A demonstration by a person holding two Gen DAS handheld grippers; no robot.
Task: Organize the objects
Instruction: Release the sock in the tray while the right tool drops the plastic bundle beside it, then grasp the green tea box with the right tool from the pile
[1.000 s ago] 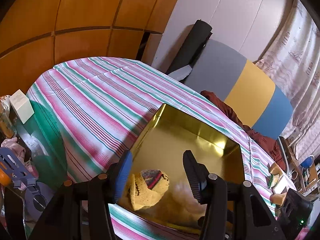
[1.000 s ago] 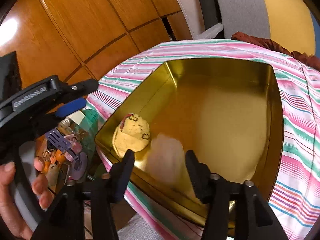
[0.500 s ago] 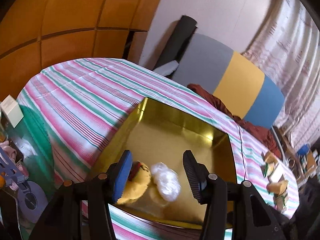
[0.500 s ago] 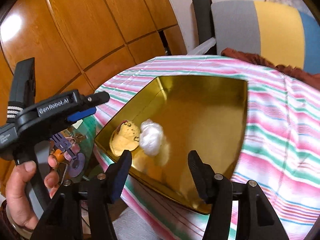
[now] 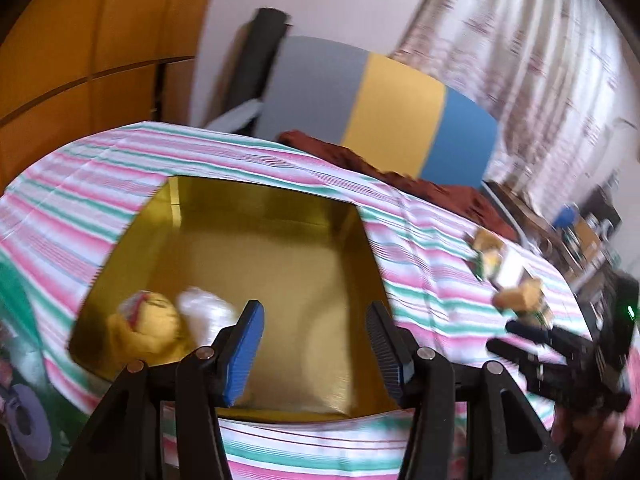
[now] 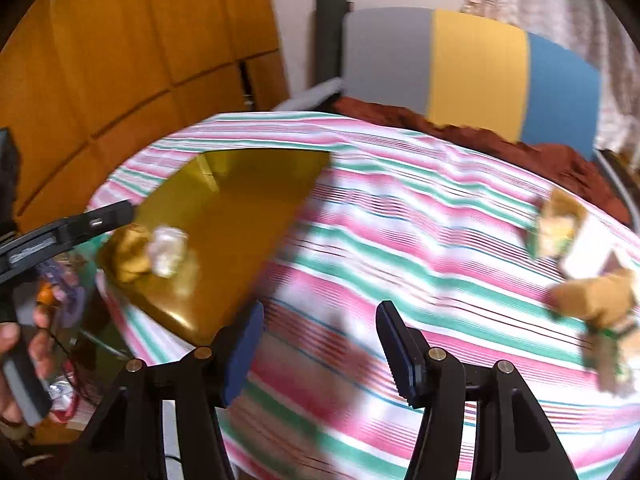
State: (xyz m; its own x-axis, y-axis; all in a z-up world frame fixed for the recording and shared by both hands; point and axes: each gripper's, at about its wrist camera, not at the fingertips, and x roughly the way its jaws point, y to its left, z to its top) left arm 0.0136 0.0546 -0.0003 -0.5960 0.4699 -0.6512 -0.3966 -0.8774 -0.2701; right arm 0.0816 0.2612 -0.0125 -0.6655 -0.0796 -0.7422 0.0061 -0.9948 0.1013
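Note:
A gold tray [image 5: 280, 264] lies on the striped cloth; it also shows in the right wrist view [image 6: 240, 208]. In its near left corner lie a yellow cap-like item [image 5: 148, 324] and a white crumpled bag [image 5: 208, 312], touching; both show in the right wrist view, the yellow item [image 6: 130, 252] and the white bag [image 6: 168, 250]. My left gripper [image 5: 316, 340] is open and empty above the tray's near edge. My right gripper [image 6: 320, 344] is open and empty over bare cloth right of the tray. Several loose yellow and tan items [image 6: 592, 300] lie at the far right, blurred.
A striped cloth [image 6: 400, 232] covers the table. A grey, yellow and blue panel [image 5: 380, 104] and a dark red cloth [image 5: 400, 176] stand behind it. Wooden wall panels [image 6: 120, 60] are at the left. Clutter sits below the table's left edge [image 5: 20, 400].
Both grippers swung right and pulled back from the tray. The white bag, which landed beside the yellow item, stays there. The right gripper now faces bare cloth and the loose items.

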